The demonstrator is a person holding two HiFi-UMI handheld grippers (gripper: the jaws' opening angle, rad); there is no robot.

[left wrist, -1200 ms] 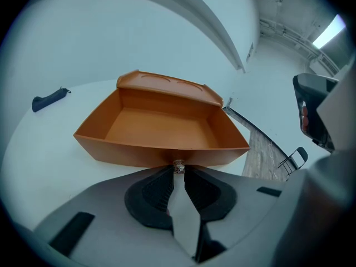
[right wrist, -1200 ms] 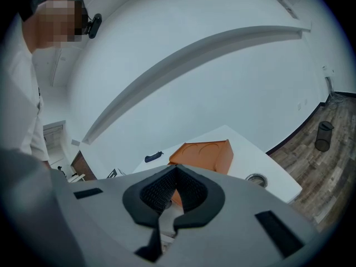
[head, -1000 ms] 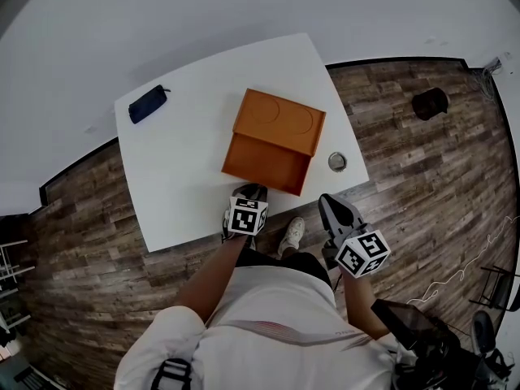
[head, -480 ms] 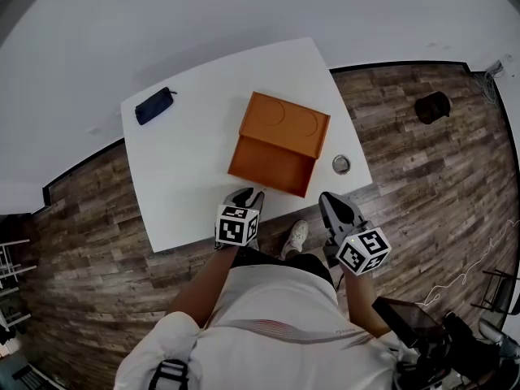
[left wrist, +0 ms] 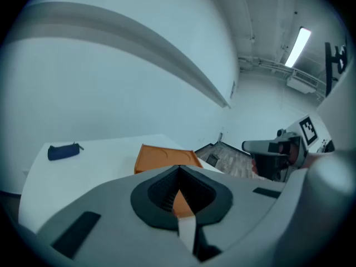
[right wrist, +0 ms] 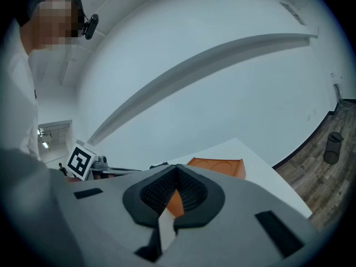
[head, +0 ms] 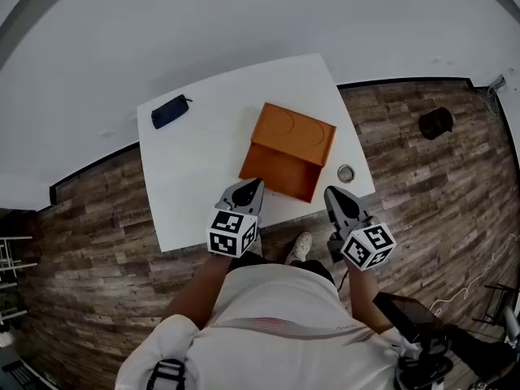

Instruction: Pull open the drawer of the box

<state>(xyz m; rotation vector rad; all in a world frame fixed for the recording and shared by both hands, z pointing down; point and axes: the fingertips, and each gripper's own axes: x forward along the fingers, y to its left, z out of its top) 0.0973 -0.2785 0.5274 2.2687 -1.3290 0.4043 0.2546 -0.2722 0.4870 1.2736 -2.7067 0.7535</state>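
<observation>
Left gripper (head: pixel 253 185) and right gripper (head: pixel 331 193), both clenched empty, hang just short of the orange box (head: pixel 294 128) on the table (head: pixel 187 185), whose drawer (head: pixel 280 173) looks already pulled out, so only backing away seems left.

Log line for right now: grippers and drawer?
left gripper: shut, empty | right gripper: shut, empty | drawer: looks pulled out of orange box | both grippers: clear of box

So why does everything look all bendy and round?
Head view: the wide lens bows the edges of the table. Left gripper view: the wall ledge curves, corners go dark, the ceiling lamp glares. Right gripper view: same curved ledge.
</observation>
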